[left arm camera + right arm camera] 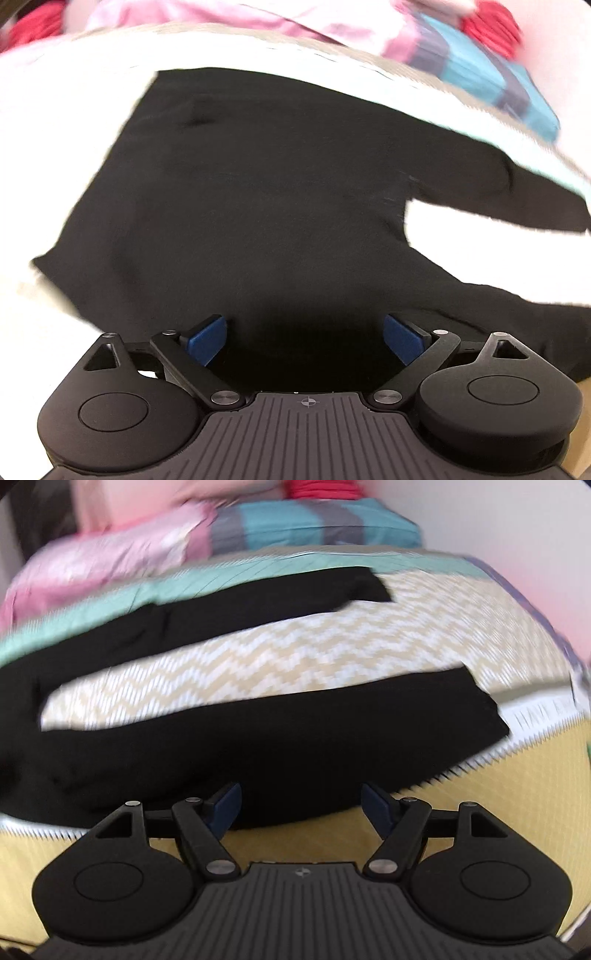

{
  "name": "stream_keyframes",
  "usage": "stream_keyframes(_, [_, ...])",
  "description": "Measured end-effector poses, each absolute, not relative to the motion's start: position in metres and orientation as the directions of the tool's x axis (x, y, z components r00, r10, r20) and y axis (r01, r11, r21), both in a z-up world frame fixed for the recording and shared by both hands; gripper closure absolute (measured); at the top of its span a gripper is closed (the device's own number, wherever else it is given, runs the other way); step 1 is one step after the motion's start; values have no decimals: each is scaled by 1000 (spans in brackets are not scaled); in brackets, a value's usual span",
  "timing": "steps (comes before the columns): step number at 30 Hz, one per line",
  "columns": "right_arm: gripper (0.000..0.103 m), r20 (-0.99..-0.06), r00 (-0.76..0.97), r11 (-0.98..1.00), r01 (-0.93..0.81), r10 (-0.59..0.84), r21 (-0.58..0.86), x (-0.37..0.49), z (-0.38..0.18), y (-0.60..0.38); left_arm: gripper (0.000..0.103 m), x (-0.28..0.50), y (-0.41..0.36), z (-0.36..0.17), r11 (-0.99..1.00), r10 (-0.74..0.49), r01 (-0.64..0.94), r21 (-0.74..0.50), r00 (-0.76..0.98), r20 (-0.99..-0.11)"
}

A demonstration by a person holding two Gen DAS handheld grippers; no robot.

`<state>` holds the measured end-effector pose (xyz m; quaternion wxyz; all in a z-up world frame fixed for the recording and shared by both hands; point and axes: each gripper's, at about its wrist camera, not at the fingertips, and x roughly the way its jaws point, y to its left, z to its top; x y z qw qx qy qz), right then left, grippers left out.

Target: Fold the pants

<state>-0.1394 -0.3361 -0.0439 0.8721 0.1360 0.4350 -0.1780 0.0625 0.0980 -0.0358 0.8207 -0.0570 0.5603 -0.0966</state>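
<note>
Black pants (266,206) lie spread flat on a bed cover. In the left wrist view the waist and seat part fills the middle, with both legs running off to the right. My left gripper (304,338) is open and empty just above the near edge of the pants. In the right wrist view the two pant legs (280,734) lie apart, the far leg (258,602) behind the near one. My right gripper (301,806) is open and empty over the near leg's front edge.
The bed cover (266,657) has a yellow-white zigzag pattern, a teal band at the back and a plain yellow border (517,805) in front. Folded pink (110,561), teal-grey (314,524) and red (491,22) bedding is piled behind the pants.
</note>
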Motion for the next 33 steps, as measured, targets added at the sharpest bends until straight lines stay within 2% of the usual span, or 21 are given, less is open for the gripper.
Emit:
stream_keyframes(3, [29, -808, 570, 846, 497, -148, 196, -156, -45, -358, 0, 51, 143, -36, 964, -224, -63, -259, 329, -917])
stream_keyframes(6, [33, -802, 593, 769, 545, -72, 334, -170, -53, -379, 0, 43, 184, -52, 889, -311, -248, -385, 290, -905])
stream_keyframes(10, [33, -762, 647, 625, 579, 40, 524, -180, -69, -405, 0, 49, 199, -58, 795, -432, -290, -533, 345, -833])
stream_keyframes(16, [34, -687, 720, 452, 585, 91, 673, -192, -83, -429, 0, 66, 203, -77, 663, -533, -354, -659, 396, -748])
stream_keyframes(20, [36, -650, 755, 362, 586, 81, 725, -198, -90, -440, 0, 62, 203, -76, 641, -534, -366, -674, 417, -735])
stream_keyframes(25, [38, -612, 787, 291, 569, 80, 769, -194, -97, -449, 0, 63, 207, -76, 664, -471, -421, -617, 405, -783])
stream_keyframes(26, [38, -610, 788, 290, 567, 83, 771, -193, -98, -451, 7, 64, 207, -77, 671, -452, -440, -596, 394, -800])
stream_keyframes(27, [40, -610, 788, 291, 566, 84, 771, -191, -99, -453, 12, 64, 208, -77, 679, -437, -453, -577, 382, -814])
stream_keyframes(28, [50, -617, 783, 292, 573, 80, 766, -190, -99, -454, 16, 65, 208, -78, 684, -426, -462, -564, 375, -824])
stream_keyframes(29, [58, -632, 771, 296, 589, 74, 752, -188, -99, -456, 14, 66, 207, -78, 687, -420, -465, -559, 375, -827])
stream_keyframes(30, [80, -653, 754, 303, 608, 71, 734, -186, -99, -457, 15, 67, 207, -76, 691, -413, -465, -553, 373, -831])
stream_keyframes(31, [92, -677, 733, 317, 627, 68, 711, -183, -100, -457, 16, 68, 205, -74, 700, -404, -463, -544, 371, -836])
stream_keyframes(33, [93, -688, 723, 347, 630, 67, 695, -181, -98, -456, 19, 72, 200, -71, 718, -387, -455, -526, 367, -846])
